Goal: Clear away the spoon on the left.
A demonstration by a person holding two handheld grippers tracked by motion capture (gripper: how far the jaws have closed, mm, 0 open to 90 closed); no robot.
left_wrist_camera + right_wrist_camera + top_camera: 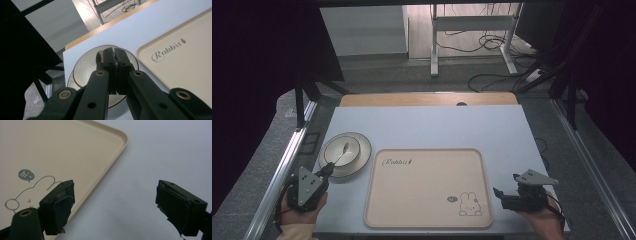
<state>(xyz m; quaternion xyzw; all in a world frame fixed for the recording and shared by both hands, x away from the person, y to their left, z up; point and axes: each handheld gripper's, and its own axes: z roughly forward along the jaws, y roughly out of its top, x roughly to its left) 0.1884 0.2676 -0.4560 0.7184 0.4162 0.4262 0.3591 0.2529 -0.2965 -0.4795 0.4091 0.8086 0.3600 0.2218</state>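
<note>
I count one table [427, 125], one tray [427, 187], one plate [357, 162], one bowl [342, 150] on that plate, one spoon [343, 151] in the bowl, and my two grippers.

The table's pale top carries everything; a strip of wood shows along its far edge. The far half of the top lies bare, and so does the strip to the right of the tray.

The tray sits at the middle near the front edge, flat, with "Rabbit" lettered at its far left corner and a rabbit drawing with a "hi" bubble at its near right corner. Its whole inside is free.

The plate lies just left of the tray's far left corner, close to the table's left edge; I think a sliver of table separates plate and tray, though from above it is hard to be sure.

My left gripper [328, 170] sits at the plate's near rim, pointing up over the bowl. In the left gripper view its jaws are pressed together with nothing visible between them, the bowl [85, 67] right behind the tips.

My right gripper [504, 192] rests just right of the tray's near right corner, jaws spread wide. In the right gripper view one jaw hangs over the tray [62, 150] rim, the other over bare table [162, 152].
</note>
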